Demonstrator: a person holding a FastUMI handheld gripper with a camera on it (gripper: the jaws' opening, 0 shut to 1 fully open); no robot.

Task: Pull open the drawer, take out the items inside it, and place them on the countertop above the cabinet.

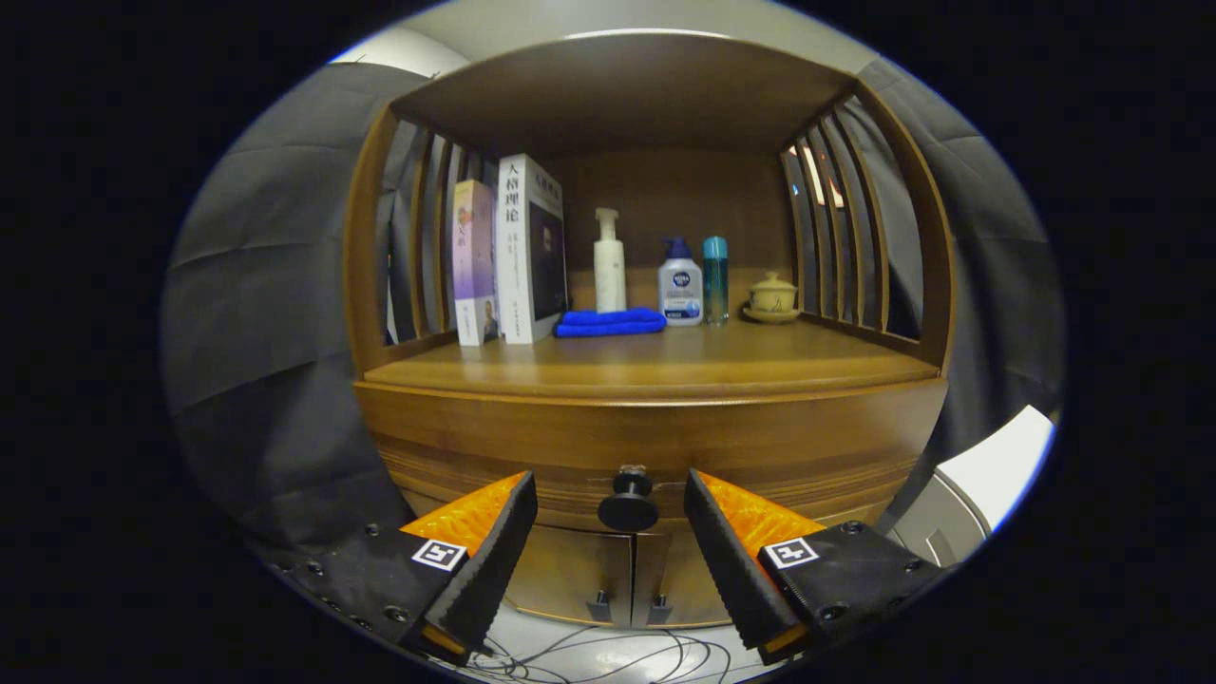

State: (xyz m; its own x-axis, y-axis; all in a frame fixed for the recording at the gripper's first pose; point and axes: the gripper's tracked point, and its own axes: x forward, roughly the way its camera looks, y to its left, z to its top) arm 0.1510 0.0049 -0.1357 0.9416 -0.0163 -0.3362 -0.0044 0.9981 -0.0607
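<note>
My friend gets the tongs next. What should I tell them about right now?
Tongs: open, holding nothing, one finger on each side of the drawer knob, not touching it.
Drawer: shut, so what is inside is hidden.
Countertop above it: two books, a blue cloth, three bottles and a small lidded pot stand along the back; the front is bare wood.
Done: tongs lined up on the knob.
Left: shut the tongs on the knob, pull the drawer open, lift the things out, set them on the countertop.

Drawer knob between spread fingers, countertop above.
The gripper (611, 494) stands wide either side of the drawer knob (628, 506); books (508, 256), folded cloth (610, 322), bottles (680, 282) and lidded cup (772, 296) line the countertop (655, 366) behind.
</note>
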